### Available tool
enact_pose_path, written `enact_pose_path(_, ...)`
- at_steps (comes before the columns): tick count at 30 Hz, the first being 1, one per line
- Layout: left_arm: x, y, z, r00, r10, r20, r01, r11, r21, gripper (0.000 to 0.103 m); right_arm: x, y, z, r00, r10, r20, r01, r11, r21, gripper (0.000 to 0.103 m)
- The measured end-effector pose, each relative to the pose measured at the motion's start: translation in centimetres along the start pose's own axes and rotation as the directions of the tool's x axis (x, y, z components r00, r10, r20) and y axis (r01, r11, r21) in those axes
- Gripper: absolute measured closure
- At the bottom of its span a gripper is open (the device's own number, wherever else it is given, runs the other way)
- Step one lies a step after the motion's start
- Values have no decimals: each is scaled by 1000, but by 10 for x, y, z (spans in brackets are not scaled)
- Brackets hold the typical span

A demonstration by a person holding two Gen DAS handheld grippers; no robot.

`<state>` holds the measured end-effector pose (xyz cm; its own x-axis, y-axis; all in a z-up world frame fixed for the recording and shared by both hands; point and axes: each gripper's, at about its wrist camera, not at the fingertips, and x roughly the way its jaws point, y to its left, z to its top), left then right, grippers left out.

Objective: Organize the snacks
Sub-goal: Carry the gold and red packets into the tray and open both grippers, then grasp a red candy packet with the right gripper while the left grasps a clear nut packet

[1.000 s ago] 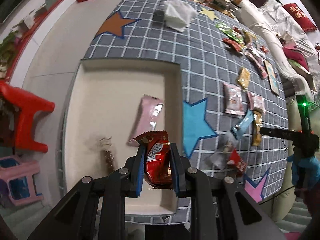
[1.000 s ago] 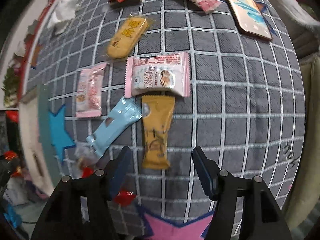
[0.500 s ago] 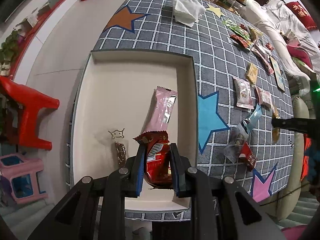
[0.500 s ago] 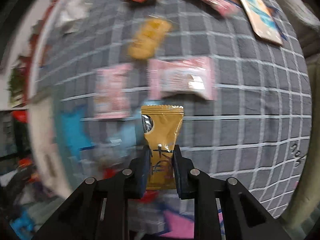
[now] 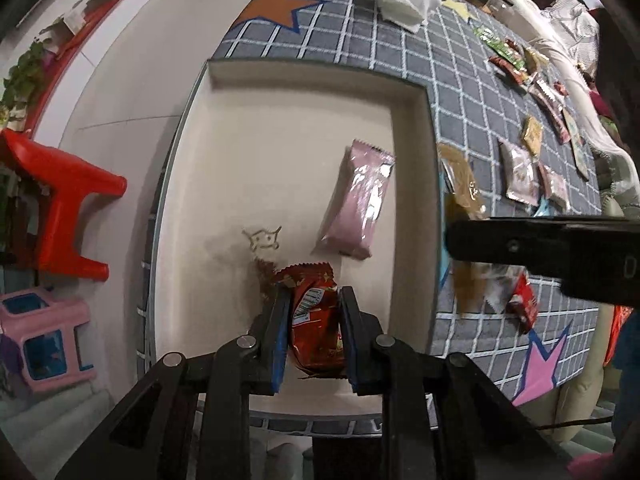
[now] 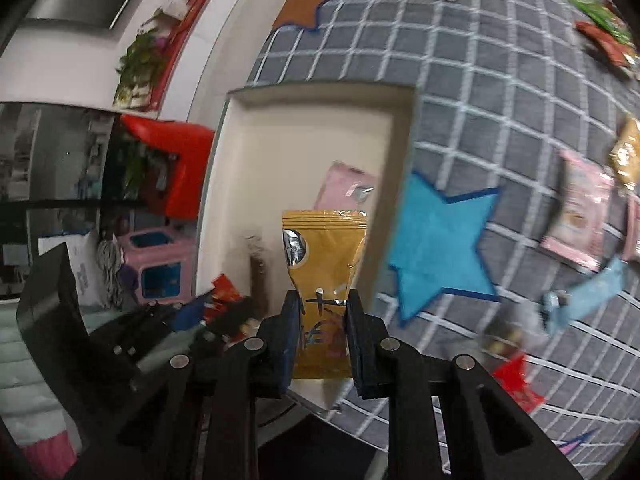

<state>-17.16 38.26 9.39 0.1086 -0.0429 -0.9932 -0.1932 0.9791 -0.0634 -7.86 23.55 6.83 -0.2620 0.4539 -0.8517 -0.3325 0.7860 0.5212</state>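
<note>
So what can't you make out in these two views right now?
- Red snack packet, left wrist view: lower print hidden between the jaws.
- Gold snack packet, right wrist view: label partly covered by the jaws.
- Small brown item in the tray, left wrist view: mostly behind the red packet.
- Snacks on the tablecloth, right wrist view: motion-blurred.

The left tongs (image 5: 313,312) fill the lower middle of the left wrist view: matte black linkage arms with round silver pins, and flat fingers (image 5: 280,336) lined with blue pads. The right tongs (image 6: 323,320) look the same, black bars, silver pins, dark blue pads. At the lower right edge of the left view shows blue fabric (image 5: 628,360).
</note>
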Motion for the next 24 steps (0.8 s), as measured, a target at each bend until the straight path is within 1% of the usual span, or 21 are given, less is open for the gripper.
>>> enact_pose_path(1,1,1,-1,1000,11,-7,-11,1000,-1,59,5,3,2,1000,-4,-12,4,1000,-6,79)
enact_pose_path(2,2,2,-2,1000,22,-13,-22,1000,-5,51,7,6,2,1000,-11,-24,10,1000,-11,79)
enact_pose_path(3,1,3,-3,1000,29,-10,-29,1000,-11,37,10,10,3,999,-20,-29,20,1000,-15,78)
enact_pose_path(4,-1,5,-5,999,33,0,-33,999,-19,30,12,12,3,999,-37,-32,36,999,-24,75)
enact_pose_path(5,-3,6,-5,999,32,12,-32,999,-25,29,9,17,-1,998,-51,-33,50,998,-27,50)
enact_pose_path(6,-5,7,-4,999,28,14,-28,999,-27,28,8,17,-2,997,-67,-35,66,997,-30,16)
enact_pose_path(7,-6,7,-3,1000,24,14,-23,999,-27,27,5,13,-5,996,-90,-23,89,996,-33,11)
enact_pose_path(8,-6,6,-1,1000,21,15,-21,999,-26,27,-1,8,-8,993,-116,0,116,993,-39,11)
enact_pose_path(10,-8,3,2,1000,13,20,-13,1000,-20,26,-11,-5,-15,987,-160,4,160,986,-47,11)
enact_pose_path(12,-10,-2,5,1000,-2,25,3,1000,-7,26,-18,-28,-28,975,-222,6,222,975,-29,11)
enact_pose_path(14,-12,-10,8,999,-18,30,17,1000,18,25,-21,-51,-42,964,-266,-8,266,964,2,11)
enact_pose_path(17,-12,-27,11,999,-33,25,31,997,70,25,-24,-92,-69,939,-340,-50,342,938,58,11)
enact_pose_path(19,-11,-35,12,999,-40,18,38,995,94,25,-21,-106,-82,934,-350,-74,356,931,84,11)
enact_pose_path(22,-9,-48,15,999,-49,4,48,991,125,25,-10,-109,-93,926,-365,-92,371,926,62,11)
enact_pose_path(24,-9,-57,14,999,-52,-1,51,988,147,25,0,-103,-95,914,-393,-98,395,919,3,11)
